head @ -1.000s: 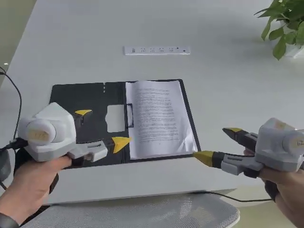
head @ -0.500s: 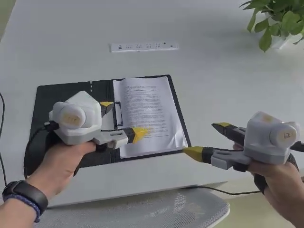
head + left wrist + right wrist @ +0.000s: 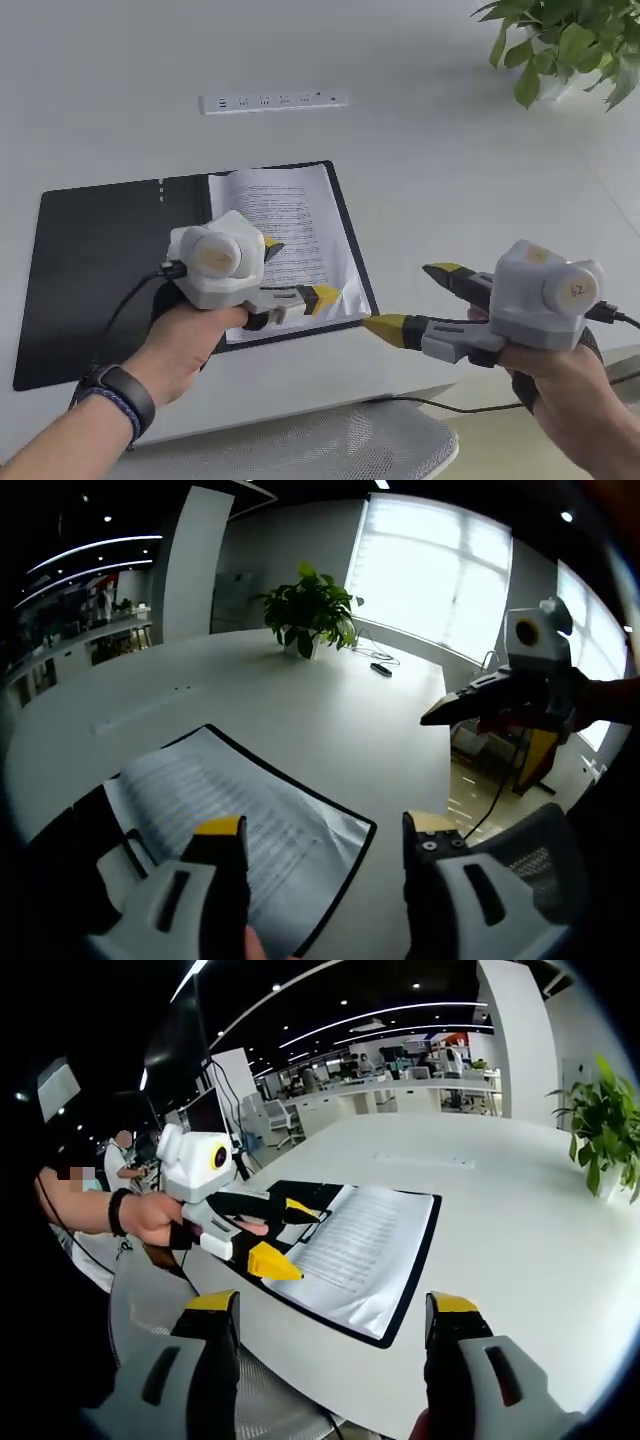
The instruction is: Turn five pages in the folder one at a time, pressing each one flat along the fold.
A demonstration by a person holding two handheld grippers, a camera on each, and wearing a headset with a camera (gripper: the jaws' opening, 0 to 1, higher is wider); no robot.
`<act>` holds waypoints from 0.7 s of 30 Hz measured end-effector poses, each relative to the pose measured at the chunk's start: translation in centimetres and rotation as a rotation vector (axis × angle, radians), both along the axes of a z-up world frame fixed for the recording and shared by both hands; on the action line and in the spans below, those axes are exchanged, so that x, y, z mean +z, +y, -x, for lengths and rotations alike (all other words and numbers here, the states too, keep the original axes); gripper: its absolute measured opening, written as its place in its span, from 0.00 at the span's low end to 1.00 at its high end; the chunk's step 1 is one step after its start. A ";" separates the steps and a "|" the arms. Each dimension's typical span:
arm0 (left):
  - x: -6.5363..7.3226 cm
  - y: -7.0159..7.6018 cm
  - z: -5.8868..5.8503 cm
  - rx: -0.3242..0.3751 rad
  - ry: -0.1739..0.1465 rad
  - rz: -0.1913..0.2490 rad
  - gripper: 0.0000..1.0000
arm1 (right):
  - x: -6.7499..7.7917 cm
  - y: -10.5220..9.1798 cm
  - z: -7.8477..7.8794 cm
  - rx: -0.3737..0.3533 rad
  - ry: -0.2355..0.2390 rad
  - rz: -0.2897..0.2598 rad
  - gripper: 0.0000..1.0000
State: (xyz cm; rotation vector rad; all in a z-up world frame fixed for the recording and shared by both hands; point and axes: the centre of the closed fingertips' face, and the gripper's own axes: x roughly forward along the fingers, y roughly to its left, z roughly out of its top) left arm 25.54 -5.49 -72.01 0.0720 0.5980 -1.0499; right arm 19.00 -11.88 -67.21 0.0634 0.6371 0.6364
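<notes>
The black folder (image 3: 90, 270) lies open on the white table, its printed page stack (image 3: 285, 215) clipped on the right half. My left gripper (image 3: 299, 270) hovers open over the lower part of that page, near its bottom right corner. From its own camera, the left gripper (image 3: 325, 830) has the page (image 3: 240, 815) under its left jaw and bare table under the other. My right gripper (image 3: 412, 298) is open just off the folder's right edge, near the table's front edge. Seen from the right gripper (image 3: 333, 1305), the page (image 3: 365, 1240) lies ahead and nothing sits between the jaws.
A white power strip (image 3: 272, 101) lies behind the folder. A potted plant (image 3: 560, 45) stands at the back right. A mesh chair back (image 3: 300, 445) sits below the table's front edge, with a cable running along it. People and desks fill the room behind.
My left gripper has moved right, from above the folder's left cover to above the lower page. The right gripper has barely shifted. The head camera has panned, sliding the scene left.
</notes>
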 end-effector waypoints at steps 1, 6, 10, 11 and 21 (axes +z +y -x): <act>-0.4 -0.3 0.0 -0.003 0.002 -0.006 0.61 | 0.0 0.0 0.0 0.000 0.002 -0.001 0.75; -1.9 -1.8 0.3 -0.019 0.008 -0.026 0.58 | 0.0 -0.2 0.3 0.002 0.011 -0.002 0.74; -3.5 -2.9 0.5 -0.023 0.020 -0.050 0.54 | 0.1 -0.4 0.6 0.007 0.012 -0.004 0.74; -4.0 -3.0 0.5 -0.022 0.024 -0.059 0.54 | 0.0 -0.4 0.7 0.009 0.016 0.002 0.74; -7.9 -4.1 1.1 -0.010 0.054 -0.135 0.49 | 0.0 -0.7 0.3 -0.014 0.024 -0.018 0.73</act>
